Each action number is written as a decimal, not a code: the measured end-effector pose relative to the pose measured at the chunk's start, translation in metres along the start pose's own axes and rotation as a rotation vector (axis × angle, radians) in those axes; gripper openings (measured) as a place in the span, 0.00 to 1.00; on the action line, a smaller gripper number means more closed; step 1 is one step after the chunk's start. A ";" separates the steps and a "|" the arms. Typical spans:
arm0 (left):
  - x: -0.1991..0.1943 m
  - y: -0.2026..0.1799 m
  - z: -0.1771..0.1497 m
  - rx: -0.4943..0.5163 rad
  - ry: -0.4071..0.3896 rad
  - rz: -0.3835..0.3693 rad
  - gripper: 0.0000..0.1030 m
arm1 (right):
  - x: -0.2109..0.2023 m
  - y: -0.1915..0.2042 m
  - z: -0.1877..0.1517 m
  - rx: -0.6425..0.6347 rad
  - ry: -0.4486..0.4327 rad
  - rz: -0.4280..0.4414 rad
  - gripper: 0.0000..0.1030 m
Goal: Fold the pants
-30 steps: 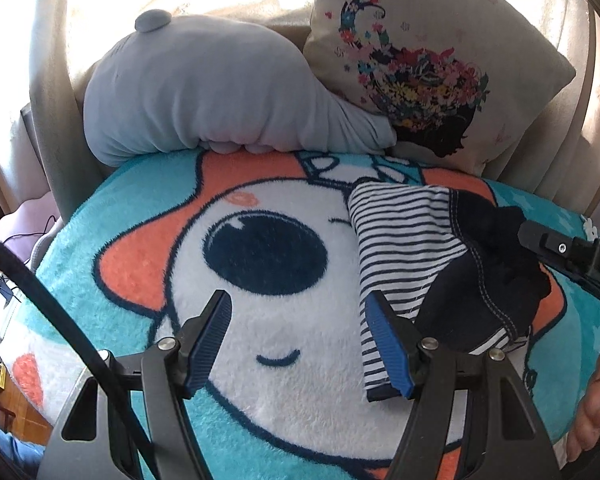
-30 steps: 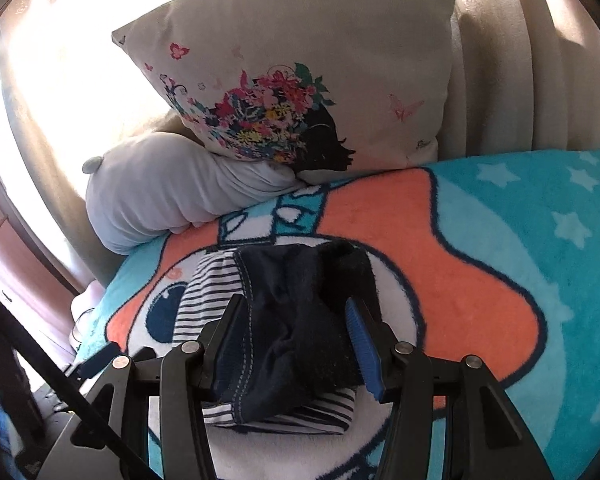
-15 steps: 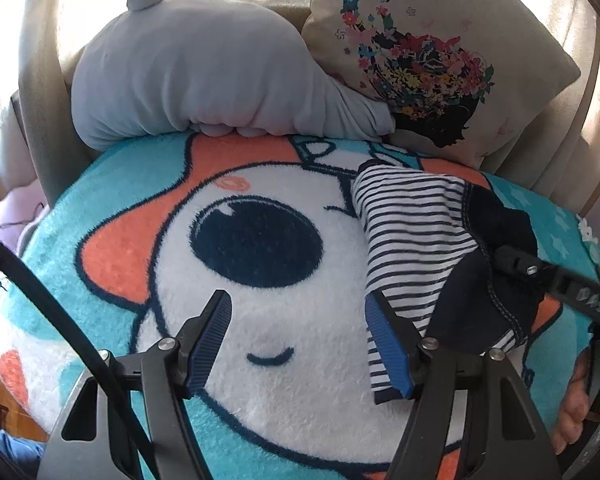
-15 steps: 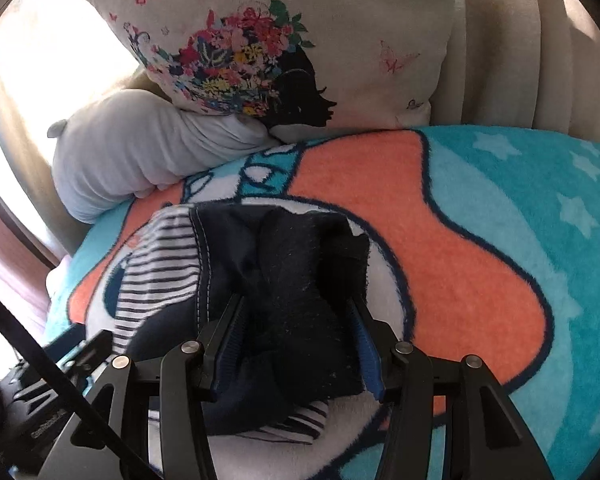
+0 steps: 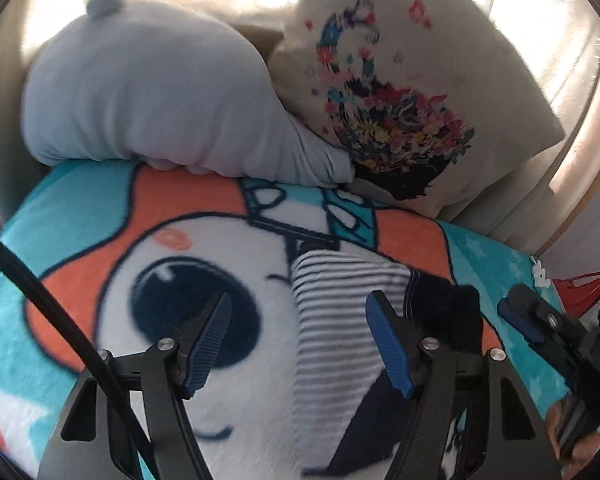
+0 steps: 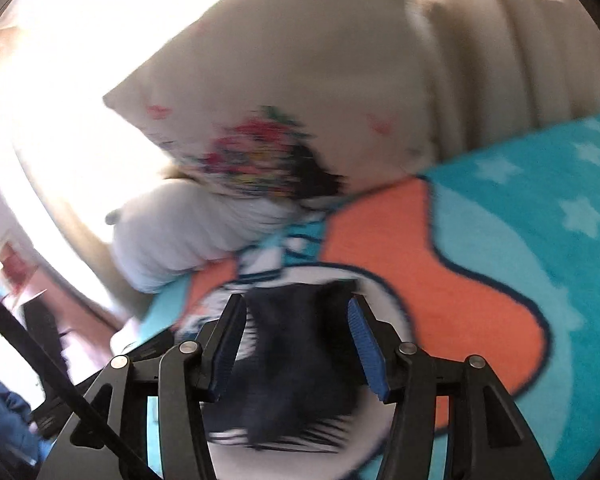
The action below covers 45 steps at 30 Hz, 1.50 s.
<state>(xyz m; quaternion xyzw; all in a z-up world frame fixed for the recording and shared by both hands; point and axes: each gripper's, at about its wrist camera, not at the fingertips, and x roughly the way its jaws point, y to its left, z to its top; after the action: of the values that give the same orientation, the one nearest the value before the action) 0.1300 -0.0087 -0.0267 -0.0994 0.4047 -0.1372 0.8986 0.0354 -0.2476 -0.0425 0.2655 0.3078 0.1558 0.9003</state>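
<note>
While folded pants (image 5: 340, 320) lie mid-blanket (image 5: 100, 216) | left claw (image 5: 300, 344) agape | right claw (image 6: 296, 344) just widening, pants between, ungripped

Fuzzy fleece blanket (image 5: 100, 248); soft striped cloth pants (image 5: 332, 304).

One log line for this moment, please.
pants: folded on blanket | left claw: open, empty | right claw: open, just widening, above pants

- Strong daylight from behind blows out the top of both views.
- Right wrist view is heavily motion-blurred; left only mildly.
- Fisheye bending and dark corners frame both.
</note>
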 end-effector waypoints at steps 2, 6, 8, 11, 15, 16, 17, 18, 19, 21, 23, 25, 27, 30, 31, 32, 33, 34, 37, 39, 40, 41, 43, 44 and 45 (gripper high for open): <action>0.029 0.000 0.006 -0.018 0.094 -0.018 0.67 | 0.020 -0.001 0.003 0.011 0.072 0.018 0.56; 0.067 0.008 0.004 -0.068 0.205 -0.042 0.68 | 0.057 -0.019 -0.003 0.052 0.147 -0.024 0.56; 0.067 0.004 0.005 -0.042 0.210 -0.025 0.70 | 0.059 -0.022 -0.003 0.064 0.140 -0.016 0.56; 0.058 0.003 0.005 -0.037 0.191 -0.023 0.70 | 0.048 -0.019 -0.001 0.059 0.127 0.004 0.56; 0.025 0.000 -0.004 -0.014 0.092 0.013 0.70 | 0.021 -0.011 -0.005 -0.001 0.056 -0.056 0.58; 0.018 0.001 -0.006 -0.007 0.065 0.027 0.70 | 0.015 -0.011 -0.008 -0.008 0.041 -0.076 0.59; 0.006 0.001 -0.010 0.004 0.025 0.047 0.70 | 0.010 -0.012 -0.012 -0.008 0.028 -0.098 0.59; -0.003 0.000 -0.013 0.016 -0.007 0.068 0.70 | 0.004 -0.014 -0.015 -0.002 0.024 -0.115 0.60; -0.011 0.000 -0.017 0.025 -0.035 0.085 0.70 | 0.002 -0.016 -0.019 0.006 0.027 -0.132 0.60; -0.022 0.003 -0.025 0.013 -0.055 0.066 0.73 | 0.000 -0.023 -0.027 0.029 0.055 -0.146 0.60; -0.024 0.011 -0.028 -0.015 -0.025 0.010 0.75 | 0.002 -0.031 -0.032 0.053 0.082 -0.140 0.60; -0.016 0.017 -0.031 -0.047 0.022 -0.039 0.75 | 0.006 -0.040 -0.035 0.084 0.104 -0.130 0.61; -0.006 0.024 -0.033 -0.096 0.064 -0.085 0.75 | 0.011 -0.045 -0.034 0.099 0.120 -0.096 0.65; 0.007 0.024 -0.038 -0.117 0.108 -0.142 0.75 | 0.021 -0.049 -0.034 0.112 0.144 -0.061 0.66; 0.014 0.022 -0.039 -0.114 0.125 -0.161 0.75 | 0.027 -0.050 -0.034 0.117 0.163 -0.038 0.66; 0.021 0.019 -0.040 -0.108 0.150 -0.181 0.75 | 0.032 -0.049 -0.035 0.121 0.179 -0.018 0.66; 0.027 0.016 -0.042 -0.103 0.163 -0.195 0.75 | 0.036 -0.048 -0.035 0.120 0.190 -0.002 0.66; 0.029 0.013 -0.043 -0.088 0.153 -0.197 0.75 | 0.042 -0.047 -0.036 0.111 0.198 0.012 0.66; 0.034 0.002 -0.044 -0.061 0.172 -0.258 0.60 | 0.050 -0.040 -0.035 0.087 0.207 0.033 0.50; 0.035 -0.008 -0.044 -0.038 0.173 -0.271 0.52 | 0.051 -0.034 -0.034 0.067 0.213 0.047 0.42; 0.033 -0.010 -0.042 -0.027 0.161 -0.267 0.49 | 0.050 -0.029 -0.032 0.049 0.205 0.046 0.39; 0.030 -0.014 -0.039 -0.013 0.146 -0.269 0.48 | 0.049 -0.025 -0.030 0.037 0.197 0.054 0.38; 0.027 -0.017 -0.030 -0.001 0.125 -0.265 0.48 | 0.047 -0.017 -0.021 0.025 0.180 0.070 0.37; 0.027 -0.018 -0.024 0.006 0.117 -0.256 0.48 | 0.048 -0.014 -0.016 0.016 0.174 0.068 0.37; 0.029 -0.019 -0.018 0.011 0.111 -0.244 0.48 | 0.050 -0.011 -0.011 0.004 0.168 0.060 0.37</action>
<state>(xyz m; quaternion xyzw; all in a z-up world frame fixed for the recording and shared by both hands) 0.1315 -0.0372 -0.0532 -0.1350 0.4380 -0.2529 0.8520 0.0675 -0.2297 -0.0798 0.2622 0.3743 0.2039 0.8658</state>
